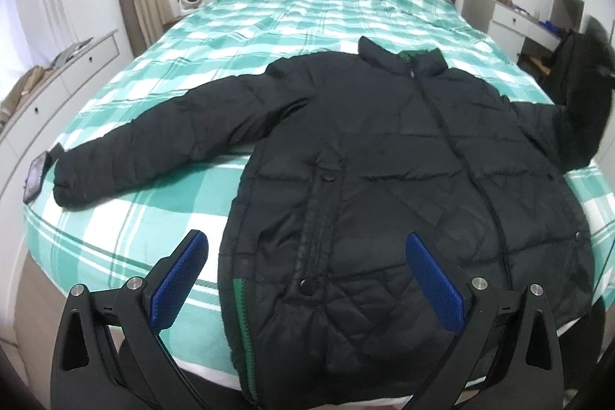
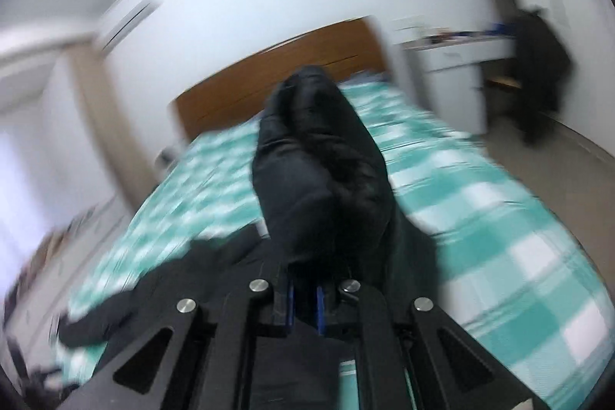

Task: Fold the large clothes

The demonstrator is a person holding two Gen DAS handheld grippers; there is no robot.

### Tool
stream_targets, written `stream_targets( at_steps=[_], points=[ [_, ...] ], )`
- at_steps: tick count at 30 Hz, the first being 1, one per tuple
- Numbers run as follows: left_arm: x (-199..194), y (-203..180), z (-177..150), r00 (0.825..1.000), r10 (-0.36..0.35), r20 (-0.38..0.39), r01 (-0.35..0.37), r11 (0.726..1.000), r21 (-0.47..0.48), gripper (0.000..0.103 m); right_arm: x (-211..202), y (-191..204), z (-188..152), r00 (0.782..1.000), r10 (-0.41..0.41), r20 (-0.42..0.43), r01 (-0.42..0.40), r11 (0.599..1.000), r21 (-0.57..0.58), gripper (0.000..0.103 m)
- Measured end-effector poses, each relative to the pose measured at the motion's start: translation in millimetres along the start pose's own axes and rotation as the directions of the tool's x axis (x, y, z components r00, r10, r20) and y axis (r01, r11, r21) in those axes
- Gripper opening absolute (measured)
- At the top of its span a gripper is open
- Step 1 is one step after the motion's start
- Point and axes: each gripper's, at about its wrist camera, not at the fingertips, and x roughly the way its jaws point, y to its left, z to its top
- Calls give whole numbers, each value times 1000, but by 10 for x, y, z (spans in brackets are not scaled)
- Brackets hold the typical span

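Left wrist view: a black puffer jacket (image 1: pixel 403 187) lies flat and unfolded on a green-checked bed (image 1: pixel 153 218), one sleeve stretched out. The left gripper (image 1: pixel 307 279) hovers over the hem, jaws apart, empty. The right gripper (image 2: pixel 303 302) is clamped on the other sleeve (image 2: pixel 319 179), lifted (its view is badly blurred). Folding seems barely begun.

The coat (image 1: pixel 403 148) is black with a green zip edge, on a green-and-white checked bed cover (image 1: pixel 238 25).
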Motion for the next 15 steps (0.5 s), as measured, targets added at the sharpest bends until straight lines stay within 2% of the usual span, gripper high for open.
stream_targets(
  at_steps=[4, 7, 10, 11, 12, 13, 15],
  points=[
    [-16, 55, -61, 1000, 21, -2, -21, 1000, 13, 102, 566, 678, -396, 987, 62, -146, -76, 993, -89, 7],
    [9, 115, -98, 1000, 19, -19, -19, 1000, -1, 102, 971, 1013, -769, 962, 82, -259, -111, 989, -98, 8],
    [45, 129, -102, 999, 1, -35, -1, 1000, -6, 102, 1246, 1227, -1134, 931, 60, -359, -113, 985, -128, 16],
    [64, 118, -95, 999, -11, -40, 11, 1000, -2, 102, 1360, 1242, -1267, 899, 84, -429, -137, 986, -93, 38],
    [90, 93, -79, 999, -25, -48, 26, 1000, 8, 102, 1426, 1265, -1362, 873, 109, -475, -154, 986, -57, 72],
    [114, 61, -60, 998, -39, -56, 40, 999, 20, 102, 1460, 1291, -1454, 848, 150, -508, -179, 984, -9, 81],
    [157, -36, 6, 995, -82, -64, 85, 995, 48, 102, 1286, 1327, -1529, 844, 192, -500, -215, 977, 12, 82]
  ],
)
